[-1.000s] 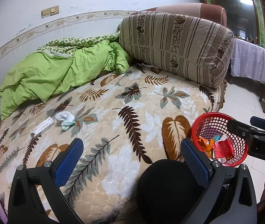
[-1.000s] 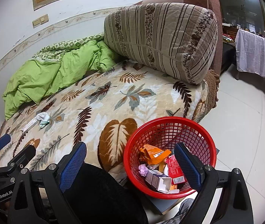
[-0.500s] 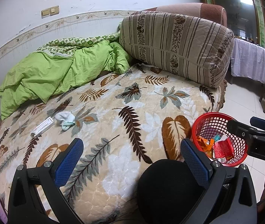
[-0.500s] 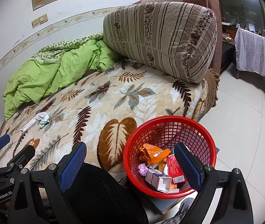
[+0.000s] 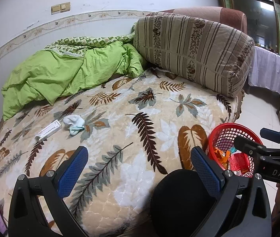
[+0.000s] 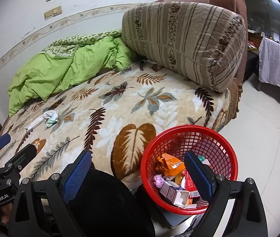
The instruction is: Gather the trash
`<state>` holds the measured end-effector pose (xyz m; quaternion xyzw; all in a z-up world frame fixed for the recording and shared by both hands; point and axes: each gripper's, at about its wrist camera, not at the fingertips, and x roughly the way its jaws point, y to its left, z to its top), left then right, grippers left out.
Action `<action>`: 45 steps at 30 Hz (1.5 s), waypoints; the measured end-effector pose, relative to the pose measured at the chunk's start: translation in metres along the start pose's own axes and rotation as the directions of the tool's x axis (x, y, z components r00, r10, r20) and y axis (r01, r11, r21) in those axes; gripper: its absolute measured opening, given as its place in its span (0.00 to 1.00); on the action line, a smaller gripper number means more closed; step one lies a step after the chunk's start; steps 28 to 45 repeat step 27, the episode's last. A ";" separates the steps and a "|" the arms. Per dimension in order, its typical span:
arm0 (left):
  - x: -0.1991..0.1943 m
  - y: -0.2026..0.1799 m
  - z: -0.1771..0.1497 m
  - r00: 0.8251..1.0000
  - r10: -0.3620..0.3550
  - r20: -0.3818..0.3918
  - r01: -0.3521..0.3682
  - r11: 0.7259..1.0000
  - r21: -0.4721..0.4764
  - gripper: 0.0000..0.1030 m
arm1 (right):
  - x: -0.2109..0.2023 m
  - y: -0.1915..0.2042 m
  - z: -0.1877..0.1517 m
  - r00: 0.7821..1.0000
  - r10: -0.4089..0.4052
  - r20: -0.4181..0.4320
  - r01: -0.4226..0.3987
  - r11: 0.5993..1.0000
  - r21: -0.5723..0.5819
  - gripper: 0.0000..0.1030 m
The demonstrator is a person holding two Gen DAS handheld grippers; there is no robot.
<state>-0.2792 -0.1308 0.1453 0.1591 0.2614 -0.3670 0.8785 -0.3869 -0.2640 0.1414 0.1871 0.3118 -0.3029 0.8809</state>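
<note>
Leaf-patterned beige quilted bedspread (image 5: 140,138), bearing a crumpled green duvet (image 5: 65,75) and a striped brown bolster cushion (image 5: 195,59). Red plastic mesh basket (image 6: 189,138), standing on the floor just beside the bed edge, already holds wrappers and small cartons. Left gripper (image 5: 138,169) and right gripper (image 6: 138,174): both with jaws spread wide, holding nothing. Remaining trash: a flat white cardboard box (image 5: 48,130), lying near the far left of the bedspread, just beside a small white-and-blue sock (image 5: 74,123). Advised approach: reach with the left gripper, straddle the box across its narrow width, and avoid pinching the sock or the quilt.
</note>
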 end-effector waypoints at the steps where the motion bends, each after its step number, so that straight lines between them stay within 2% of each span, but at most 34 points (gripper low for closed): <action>1: 0.001 0.000 0.000 1.000 -0.004 -0.001 0.004 1.000 0.001 1.00 | 0.002 0.000 0.000 1.000 -0.002 -0.006 0.002 1.000 -0.001 0.93; 11: 0.009 0.013 -0.001 1.000 0.004 -0.014 -0.005 0.999 -0.035 1.00 | 0.022 -0.003 0.007 0.998 -0.030 -0.061 0.032 0.999 0.033 0.93; 15: 0.016 0.040 -0.003 0.998 0.057 -0.034 -0.060 0.994 -0.093 1.00 | 0.037 0.013 0.023 0.998 -0.028 -0.052 0.027 1.000 -0.015 0.93; 17: 0.020 0.061 -0.006 0.993 0.104 -0.052 -0.110 0.984 -0.142 1.00 | 0.048 0.026 0.034 0.998 -0.001 -0.065 -0.001 0.999 -0.044 0.93; 21: 0.026 0.112 -0.016 0.978 0.177 -0.106 -0.200 0.943 -0.265 1.00 | 0.079 0.068 0.057 0.995 0.057 -0.086 -0.066 0.992 -0.105 0.93; 24: 0.035 0.157 -0.032 0.963 0.214 -0.163 -0.262 0.888 -0.379 1.00 | 0.109 0.107 0.068 0.985 0.108 -0.134 -0.125 0.984 -0.130 0.93; 27: 0.053 0.191 -0.044 0.925 0.289 -0.246 -0.370 0.833 -0.411 1.00 | 0.142 0.142 0.071 0.976 0.127 -0.175 -0.153 0.977 -0.145 0.93; 45: 0.053 0.191 -0.044 0.925 0.289 -0.246 -0.370 0.833 -0.411 1.00 | 0.142 0.142 0.071 0.976 0.127 -0.175 -0.153 0.977 -0.145 0.93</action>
